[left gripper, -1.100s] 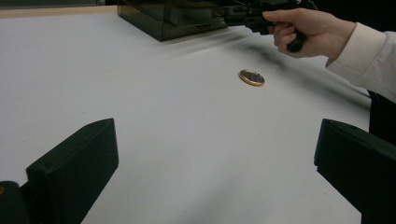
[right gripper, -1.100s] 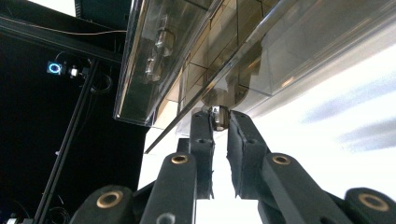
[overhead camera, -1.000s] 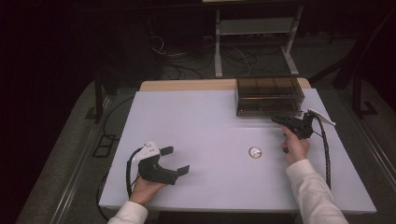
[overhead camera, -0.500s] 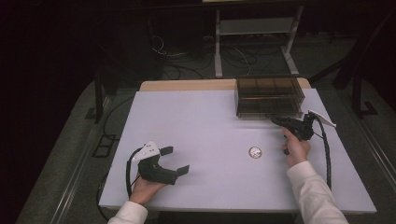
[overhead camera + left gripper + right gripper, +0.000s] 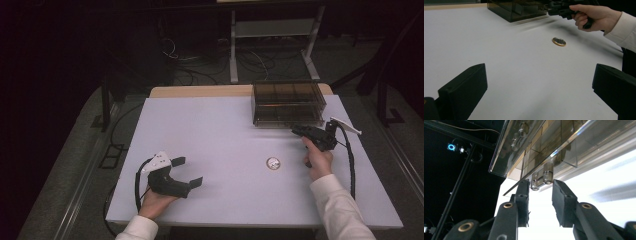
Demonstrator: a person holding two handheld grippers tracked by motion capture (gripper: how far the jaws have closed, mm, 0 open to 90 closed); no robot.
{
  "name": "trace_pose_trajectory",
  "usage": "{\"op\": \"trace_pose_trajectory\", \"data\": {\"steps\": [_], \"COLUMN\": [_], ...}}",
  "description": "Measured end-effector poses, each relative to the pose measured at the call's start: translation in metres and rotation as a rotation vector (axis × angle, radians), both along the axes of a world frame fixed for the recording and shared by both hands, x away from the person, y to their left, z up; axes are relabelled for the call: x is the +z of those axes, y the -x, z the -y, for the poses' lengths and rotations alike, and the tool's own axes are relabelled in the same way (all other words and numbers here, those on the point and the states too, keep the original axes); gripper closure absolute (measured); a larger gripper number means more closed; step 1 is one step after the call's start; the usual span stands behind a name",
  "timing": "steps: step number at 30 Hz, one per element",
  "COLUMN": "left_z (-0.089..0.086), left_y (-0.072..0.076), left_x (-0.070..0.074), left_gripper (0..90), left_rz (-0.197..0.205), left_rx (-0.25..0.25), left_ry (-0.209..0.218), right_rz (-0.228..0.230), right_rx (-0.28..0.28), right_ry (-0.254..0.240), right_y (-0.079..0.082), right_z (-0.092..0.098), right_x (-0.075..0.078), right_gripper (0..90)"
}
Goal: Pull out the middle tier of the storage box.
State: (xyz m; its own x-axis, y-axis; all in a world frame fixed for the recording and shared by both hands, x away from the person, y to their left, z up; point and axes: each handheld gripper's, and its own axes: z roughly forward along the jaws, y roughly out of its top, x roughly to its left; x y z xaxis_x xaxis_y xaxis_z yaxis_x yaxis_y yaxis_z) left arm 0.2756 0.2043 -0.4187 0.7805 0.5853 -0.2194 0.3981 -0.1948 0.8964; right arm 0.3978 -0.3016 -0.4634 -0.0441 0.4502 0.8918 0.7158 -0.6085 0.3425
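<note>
- Tabletop [image 5: 220, 130]: white, rectangular; a tan board edge shows along its far side.
- Smoked-clear plastic box [image 5: 287, 103]: sits at the far right of the tabletop, lid down, divided inside into small compartments. In the left tongs' view it lies at the far edge [image 5: 516, 8].
- Coin-like disc [image 5: 273, 163]: gold rim, pale centre, lies flat on the bare tabletop right of centre, nearer than the box and well apart from it. Also seen from the left tongs' camera [image 5: 559, 41], alone on the white surface.
- Left tongs [image 5: 186, 171]: held low at the near left of the tabletop, pointing right toward the disc. Jaws spread wide with nothing between them; the left tongs' view shows one black jaw at each bottom corner and bare tabletop in the gap.
- Left hand [image 5: 156, 202]: grips the handle from the near edge; white cuff just visible.
- Right tongs [image 5: 296, 131]: at the near right corner of the box, pointing left. Its own camera [image 5: 540, 195] shows the jaws parted by a narrow gap, either side of a small clear latch or hinge [image 5: 541, 180] on the box's edge; whether they touch it, cannot tell. Nothing gripped.
- Right hand [image 5: 318, 157]: wraps the handle, white sleeve behind; a black cable [image 5: 350, 160] loops back along the forearm.
</note>
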Motion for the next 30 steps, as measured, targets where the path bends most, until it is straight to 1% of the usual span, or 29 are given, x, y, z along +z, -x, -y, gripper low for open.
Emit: {"op": "trace_pose_trajectory", "data": {"steps": [4, 6, 8, 11, 13, 14, 16, 17, 18, 20, 25, 26, 27, 29, 30], "left_z": [0.0, 0.0, 0.0, 0.0, 0.0, 0.0, 0.0, 0.0, 0.0, 0.001, 0.001, 0.001, 0.001, 0.001, 0.001], "left_y": [0.0, 0.0, 0.0, 0.0, 0.0, 0.0, 0.0, 0.0, 0.0, 0.0, 0.0, 0.0, 0.0, 0.0, 0.0], "left_x": [0.0, 0.0, 0.0, 0.0, 0.0, 0.0, 0.0, 0.0, 0.0, 0.0, -0.001, -0.001, -0.001, -0.001, -0.001], "left_gripper": [0.0, 0.0, 0.0, 0.0, 0.0, 0.0, 0.0, 0.0, 0.0, 0.0, 0.0, 0.0, 0.0, 0.0, 0.0], "left_rz": [0.001, 0.001, 0.001, 0.001, -0.001, -0.001, -0.001, -0.003, -0.003, -0.004, -0.004, -0.004, -0.004, -0.004, -0.005], "left_rx": [-0.001, -0.001, -0.001, -0.001, 0.0, 0.001, 0.001, 0.0, -0.001, -0.003, 0.002, 0.002, 0.003, 0.002, 0.002], "left_ry": [-0.002, -0.002, -0.002, -0.002, 0.0, 0.0, 0.0, 0.0, 0.001, 0.0, 0.001, 0.001, 0.0, 0.0, 0.0], "right_rz": [0.012, 0.012, 0.02, 0.034, 0.03, 0.031, 0.044, 0.052, 0.064, 0.079, 0.08, 0.081, 0.081, 0.072, 0.075], "right_rx": [0.015, 0.032, 0.064, 0.086, 0.107, 0.124, 0.15, 0.165, 0.18, 0.209, 0.258, 0.279, 0.301, 0.337, 0.357], "right_ry": [0.038, 0.053, 0.094, 0.13, 0.171, 0.199, 0.215, 0.234, 0.256, 0.279, 0.317, 0.34, 0.355, 0.403, 0.429], "right_y": [0.003, 0.003, 0.004, 0.005, 0.006, 0.005, 0.005, 0.005, 0.005, 0.006, 0.005, 0.004, 0.003, 0.002, 0.001], "right_z": [0.001, 0.002, 0.003, 0.004, 0.004, 0.004, 0.003, 0.003, 0.002, 0.002, 0.003, 0.003, 0.003, 0.001, 0.0], "right_x": [0.005, 0.007, 0.01, 0.014, 0.017, 0.019, 0.023, 0.025, 0.027, 0.029, 0.032, 0.033, 0.033, 0.036, 0.037], "right_gripper": [58.5, 52.4, 45.3, 38.4, 33.1, 29.0, 24.5, 17.5, 17.4, 17.4, 16.4, 6.7, 2.9, 2.9, 2.9]}}
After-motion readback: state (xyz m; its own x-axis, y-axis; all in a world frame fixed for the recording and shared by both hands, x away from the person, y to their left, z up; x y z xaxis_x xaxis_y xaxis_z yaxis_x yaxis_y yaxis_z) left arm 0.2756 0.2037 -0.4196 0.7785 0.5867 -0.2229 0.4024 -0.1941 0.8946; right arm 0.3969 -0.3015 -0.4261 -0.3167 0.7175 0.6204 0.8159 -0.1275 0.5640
